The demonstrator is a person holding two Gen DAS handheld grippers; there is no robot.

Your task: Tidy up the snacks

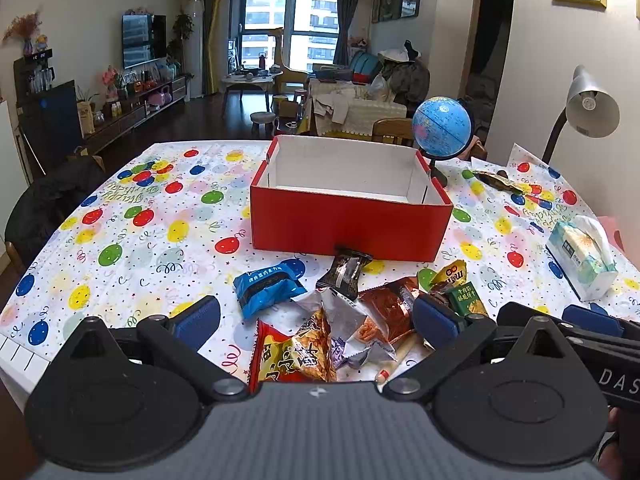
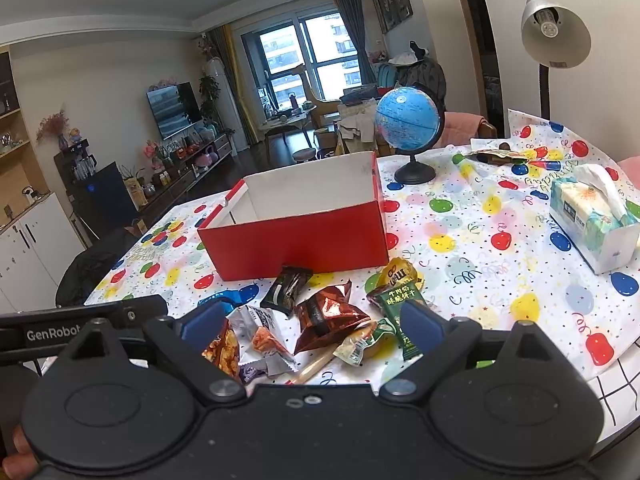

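We work at a table under a balloon-print cloth, with a red box standing open and empty at its middle. The snacks lie in a loose pile on the cloth just in front of the box, none inside it yet, so we judge the sorting barely begun.

A globe and a lamp stand behind the box to the right, and a tissue pack sits well apart on the right edge.

Our left tool hangs low over the near side of the pile, its jaws wide apart and holding nothing. Our right tool hovers beside it, likewise spread and empty.

Within the pile, a blue packet lies on the left, a copper bag in the middle, a black bar touching the box's front wall, and a green sachet with a yellow one on the right. One more wrapper lies far off near the globe.

We read this as the approach before a first pick. The next move calls for lowering one tool around a single packet, likely the copper bag between the right tool's fingers, closing gently on the crinkly film, then lifting it over the box's front wall.
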